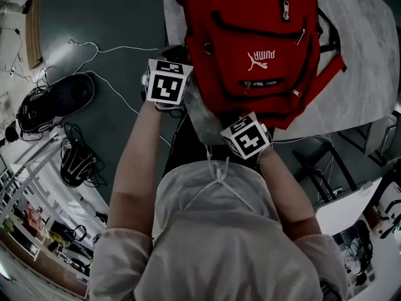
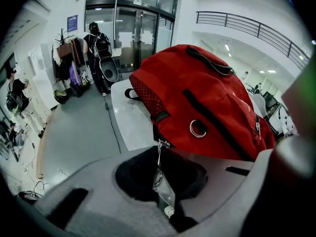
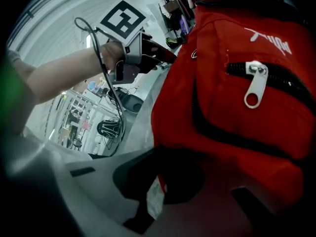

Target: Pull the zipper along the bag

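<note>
A red backpack [image 1: 257,42] lies on a pale table [image 1: 363,55], with several zipped pockets facing up. My left gripper [image 1: 185,104] is at the bag's left side. In the left gripper view it [image 2: 165,204] is shut on a thin metal zipper pull [image 2: 159,174] that hangs from a slider [image 2: 161,143] at the edge of the backpack [image 2: 207,107]. My right gripper [image 1: 240,119] is at the bag's near edge. There it [image 3: 155,201] is shut on a fold of the bag's red fabric [image 3: 160,181]. A white zipper tab [image 3: 254,85] lies on the front pocket.
The table's edge runs close to the person's body. On the dark floor to the left lie cables [image 1: 113,49] and black gear [image 1: 59,102]. Chair legs [image 1: 326,168] stand at the right. A person [image 2: 96,38] stands far off by glass doors.
</note>
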`<state>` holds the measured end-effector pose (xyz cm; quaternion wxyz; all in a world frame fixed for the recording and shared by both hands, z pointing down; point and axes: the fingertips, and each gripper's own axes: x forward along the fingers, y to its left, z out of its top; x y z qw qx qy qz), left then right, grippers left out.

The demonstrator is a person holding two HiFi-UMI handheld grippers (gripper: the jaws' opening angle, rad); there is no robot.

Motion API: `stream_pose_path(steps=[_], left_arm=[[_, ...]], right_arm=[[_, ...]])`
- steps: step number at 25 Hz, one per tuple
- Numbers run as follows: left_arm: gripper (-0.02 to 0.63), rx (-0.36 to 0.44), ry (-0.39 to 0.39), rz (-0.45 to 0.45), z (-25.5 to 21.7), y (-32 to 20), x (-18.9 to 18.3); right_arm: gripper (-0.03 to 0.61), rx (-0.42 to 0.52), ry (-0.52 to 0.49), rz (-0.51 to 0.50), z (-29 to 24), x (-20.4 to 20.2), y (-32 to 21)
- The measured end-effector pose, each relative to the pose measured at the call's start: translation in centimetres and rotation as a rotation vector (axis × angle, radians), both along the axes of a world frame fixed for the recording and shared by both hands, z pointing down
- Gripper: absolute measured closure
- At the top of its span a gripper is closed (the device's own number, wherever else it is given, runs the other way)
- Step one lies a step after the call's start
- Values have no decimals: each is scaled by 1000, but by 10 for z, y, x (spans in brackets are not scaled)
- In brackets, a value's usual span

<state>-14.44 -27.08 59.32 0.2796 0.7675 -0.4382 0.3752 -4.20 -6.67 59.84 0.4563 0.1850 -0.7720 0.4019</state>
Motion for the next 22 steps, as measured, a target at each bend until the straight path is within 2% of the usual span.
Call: stream_pose_path(steps=[4,7,10,14,18,21,22], left_arm=[[586,46,-21,19,-1,1,-2],[499,103,-84,27,0,1,-9],[446,93,-108,32,2,9,-15],[434,98,-113,42,-9,31,-17],[436,152,-79,15,-35,50,-14],[441,183,-11,-19,-58,58,-6],[461,202,15,-33,-70,59,-4]], right_arm=[[552,4,-3,5,-2,0,1],[552,8,3,9,-1,1,1],[551,15,17,28,-1,3,2],[551,59,35,29,-11,3,3],[551,130,11,67,-32,0,-11],[551,208,-6,105,-51,0,-35],[551,241,-12,117,-60,-1,-44]])
